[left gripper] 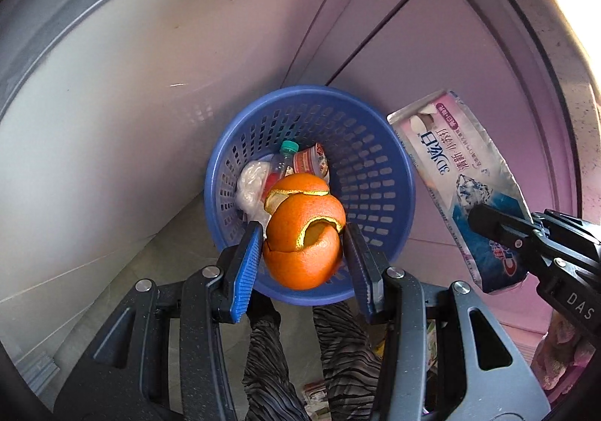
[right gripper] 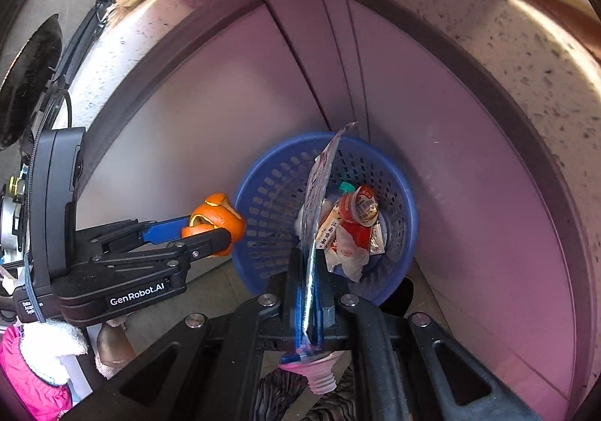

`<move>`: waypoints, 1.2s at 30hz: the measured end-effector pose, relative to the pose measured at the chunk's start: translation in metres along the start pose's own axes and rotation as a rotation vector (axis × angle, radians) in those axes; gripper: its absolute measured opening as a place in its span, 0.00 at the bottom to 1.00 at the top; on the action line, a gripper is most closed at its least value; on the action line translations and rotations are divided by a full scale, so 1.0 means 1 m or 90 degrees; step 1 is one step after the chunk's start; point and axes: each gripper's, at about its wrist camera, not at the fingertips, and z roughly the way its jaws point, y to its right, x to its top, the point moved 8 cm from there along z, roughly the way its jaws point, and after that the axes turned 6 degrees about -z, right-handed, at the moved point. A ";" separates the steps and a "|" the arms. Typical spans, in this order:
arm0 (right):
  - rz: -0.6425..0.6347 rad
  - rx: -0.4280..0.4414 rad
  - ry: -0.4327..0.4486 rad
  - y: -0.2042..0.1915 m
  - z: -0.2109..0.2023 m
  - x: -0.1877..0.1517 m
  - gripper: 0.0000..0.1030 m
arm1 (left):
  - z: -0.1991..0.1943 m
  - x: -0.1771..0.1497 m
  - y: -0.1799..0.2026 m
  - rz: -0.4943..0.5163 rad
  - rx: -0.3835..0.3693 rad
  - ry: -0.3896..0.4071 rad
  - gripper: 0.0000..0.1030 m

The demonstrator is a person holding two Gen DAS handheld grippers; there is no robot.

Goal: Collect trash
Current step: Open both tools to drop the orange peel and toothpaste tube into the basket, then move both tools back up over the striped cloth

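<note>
1. Orange peel (left gripper: pixel 304 233), a curled whole rind, sits clamped between the two blue-padded fingers (left gripper: pixel 246 270) of the left claw (left gripper: pixel 302 255), directly above the near rim of the blue perforated wastebasket (left gripper: pixel 375 173).
2. From the right wrist view the peel (right gripper: pixel 216 220) hangs at the left claw's (right gripper: pixel 210 233) tip just outside the basket's (right gripper: pixel 270 203) left rim.
3. A flattened toothpaste tube (left gripper: pixel 462 188) is pinched near its cap end by the right claw (left gripper: pixel 499 229), beside the basket's right rim.
4. In its own view the right claw (right gripper: pixel 310 289) grips the tube (right gripper: pixel 315 203) edge-on, its far end reaching over the basket.
5. Inside the basket lie a green-capped plastic bottle (left gripper: pixel 283 158), a crumpled white bag (left gripper: pixel 251 184) and red printed wrappers (right gripper: pixel 357 218).
6. The basket stands on the floor (left gripper: pixel 150 263) against pale cabinet doors (right gripper: pixel 450 177).
</note>
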 end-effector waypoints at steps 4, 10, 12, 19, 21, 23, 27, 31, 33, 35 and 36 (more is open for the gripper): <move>-0.003 -0.006 -0.001 0.002 0.005 0.002 0.03 | 0.003 0.002 -0.001 0.005 0.012 -0.002 0.44; -0.004 -0.016 0.005 0.005 0.007 0.004 0.22 | 0.001 0.004 -0.002 0.016 0.028 0.005 0.51; -0.001 -0.024 0.010 0.006 0.006 0.005 0.35 | -0.001 0.004 -0.002 0.017 0.036 0.006 0.56; 0.003 -0.031 0.011 0.009 0.002 0.008 0.52 | -0.005 0.005 -0.003 0.011 0.046 0.004 0.62; 0.003 -0.032 0.010 0.009 0.001 0.008 0.53 | -0.007 0.004 -0.004 0.011 0.049 0.004 0.62; 0.004 -0.031 0.011 0.010 -0.001 0.008 0.56 | -0.010 0.004 -0.005 0.010 0.051 0.004 0.62; 0.002 -0.026 0.014 0.018 -0.006 0.009 0.58 | -0.015 0.005 -0.008 0.011 0.053 0.008 0.62; 0.000 -0.020 0.021 0.016 -0.015 0.009 0.61 | -0.027 0.005 -0.009 0.008 0.053 0.015 0.62; -0.002 -0.014 0.025 0.013 -0.020 0.008 0.61 | -0.037 0.003 -0.010 0.005 0.050 0.021 0.62; -0.008 -0.008 0.027 0.011 -0.027 0.006 0.63 | -0.046 0.001 -0.011 0.004 0.049 0.028 0.62; -0.012 -0.004 0.029 0.009 -0.032 0.005 0.65 | -0.051 0.000 -0.010 0.002 0.048 0.031 0.62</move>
